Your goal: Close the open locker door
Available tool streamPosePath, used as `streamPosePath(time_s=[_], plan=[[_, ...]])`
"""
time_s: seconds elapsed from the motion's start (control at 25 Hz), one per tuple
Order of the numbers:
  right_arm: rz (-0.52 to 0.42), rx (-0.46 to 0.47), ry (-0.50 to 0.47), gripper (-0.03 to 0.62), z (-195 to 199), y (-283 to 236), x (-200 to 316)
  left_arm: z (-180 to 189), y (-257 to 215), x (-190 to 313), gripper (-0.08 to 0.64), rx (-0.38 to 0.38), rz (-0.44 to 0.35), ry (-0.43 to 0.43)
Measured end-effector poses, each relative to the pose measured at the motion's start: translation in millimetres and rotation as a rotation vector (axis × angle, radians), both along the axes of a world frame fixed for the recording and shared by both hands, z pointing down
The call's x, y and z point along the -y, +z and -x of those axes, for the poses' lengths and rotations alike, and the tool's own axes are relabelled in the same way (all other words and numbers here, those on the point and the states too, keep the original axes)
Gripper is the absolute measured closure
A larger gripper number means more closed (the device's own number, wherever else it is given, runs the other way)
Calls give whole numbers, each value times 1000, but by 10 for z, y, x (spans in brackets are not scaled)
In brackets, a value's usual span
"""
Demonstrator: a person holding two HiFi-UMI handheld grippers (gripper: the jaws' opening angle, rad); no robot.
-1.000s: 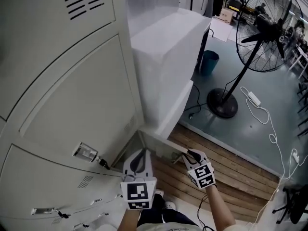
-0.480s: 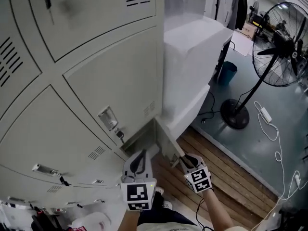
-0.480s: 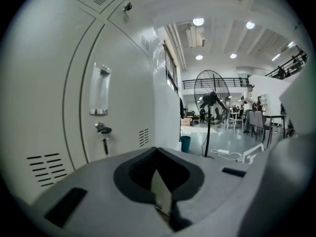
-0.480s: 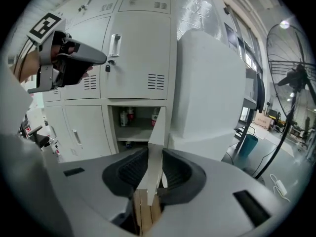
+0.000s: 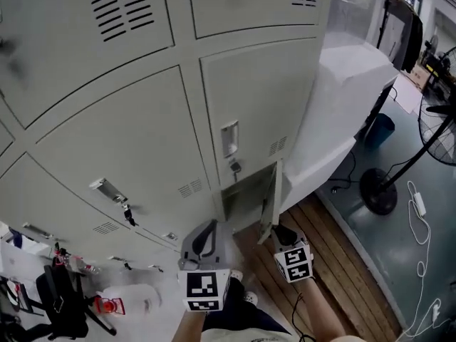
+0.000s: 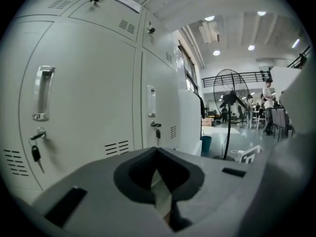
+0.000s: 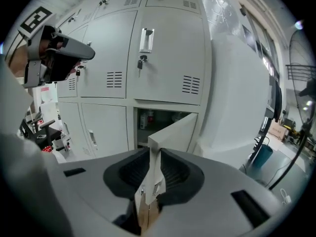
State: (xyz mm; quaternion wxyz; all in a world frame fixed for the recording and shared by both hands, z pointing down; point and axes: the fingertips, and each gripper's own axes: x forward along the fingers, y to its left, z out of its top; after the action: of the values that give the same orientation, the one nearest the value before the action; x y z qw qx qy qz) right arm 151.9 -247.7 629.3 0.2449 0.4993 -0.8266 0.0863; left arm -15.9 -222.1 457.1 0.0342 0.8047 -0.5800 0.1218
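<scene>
- Head view: the door [image 5: 270, 199] hangs ajar at the right end of the lockers [image 5: 135, 134], under a locker with a key [image 5: 234, 167] in its lock, its free edge swung out over the wood floor [image 5: 342, 262].
- The right gripper [image 5: 276, 231] is at that free edge. In the right gripper view its jaws have just been closing and now clamp the door [image 7: 174, 131] edge, a pad pressed on each face.
- Behind the door the compartment [image 7: 148, 125] shows open, with small things inside that I cannot make out.
- The left gripper [image 5: 207, 232] hangs just left of the door, apart from it. In the left gripper view its jaws meet at the tips with nothing between them [image 6: 157, 153].
</scene>
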Motion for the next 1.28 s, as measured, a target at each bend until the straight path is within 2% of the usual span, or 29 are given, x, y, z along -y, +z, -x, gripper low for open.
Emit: streamPosePath(time_s=[0.2, 0.52, 1.28], plan=[[-2, 7, -50, 518, 374, 23, 147, 387, -57, -63, 558, 1, -18, -78], [-3, -6, -71, 525, 749, 27, 327, 736, -144, 63, 558, 2, -32, -67], [-14, 7, -121, 530, 1473, 21, 921, 983, -216, 469, 558, -10, -54, -41]])
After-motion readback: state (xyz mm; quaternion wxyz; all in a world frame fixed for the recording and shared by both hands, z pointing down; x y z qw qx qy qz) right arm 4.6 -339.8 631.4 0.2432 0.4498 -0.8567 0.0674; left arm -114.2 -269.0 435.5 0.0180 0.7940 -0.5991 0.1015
